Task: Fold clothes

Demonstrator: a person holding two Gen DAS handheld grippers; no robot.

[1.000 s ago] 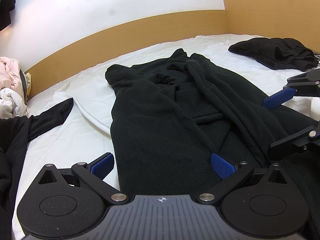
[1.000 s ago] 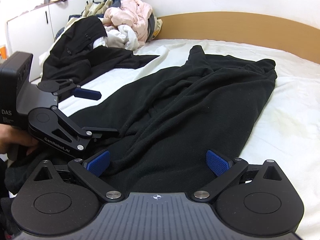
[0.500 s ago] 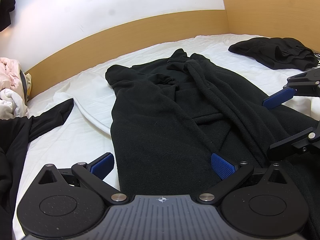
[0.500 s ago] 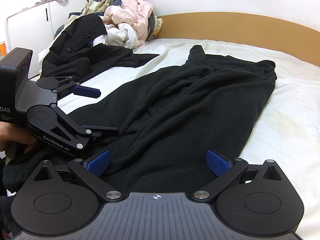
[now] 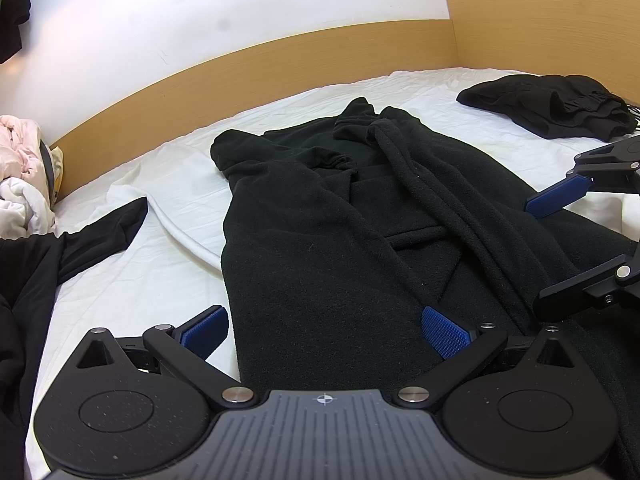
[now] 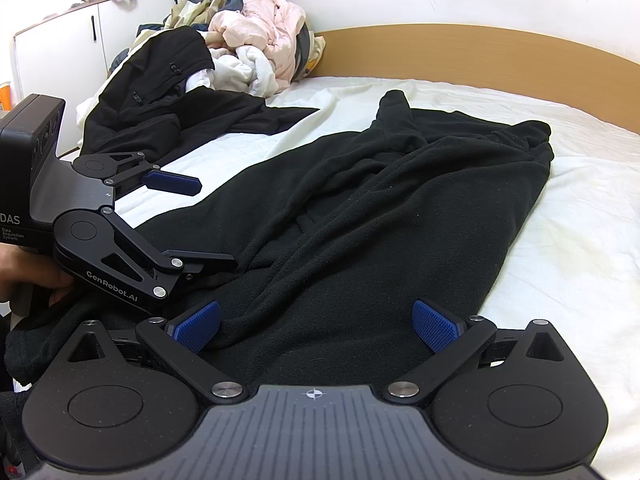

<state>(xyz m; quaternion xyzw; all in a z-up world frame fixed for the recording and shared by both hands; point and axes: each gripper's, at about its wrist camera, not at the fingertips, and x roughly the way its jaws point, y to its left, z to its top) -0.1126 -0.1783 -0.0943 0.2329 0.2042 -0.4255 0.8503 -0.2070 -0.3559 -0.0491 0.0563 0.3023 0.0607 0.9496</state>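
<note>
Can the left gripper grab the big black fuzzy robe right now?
Probably yes. The left gripper is open, its blue pads straddling the near edge of the black fleece robe spread flat on the white bed sheet. Nothing lies between them.

Left gripper drifts slightly; cloth undisturbed

In the right wrist view the left gripper (image 6: 216, 220) sits a little higher and farther left than a second ago, its hand (image 6: 28, 264) sliding toward the frame edge; the clothes pile (image 6: 248, 52) appears shifted slightly right.
</note>
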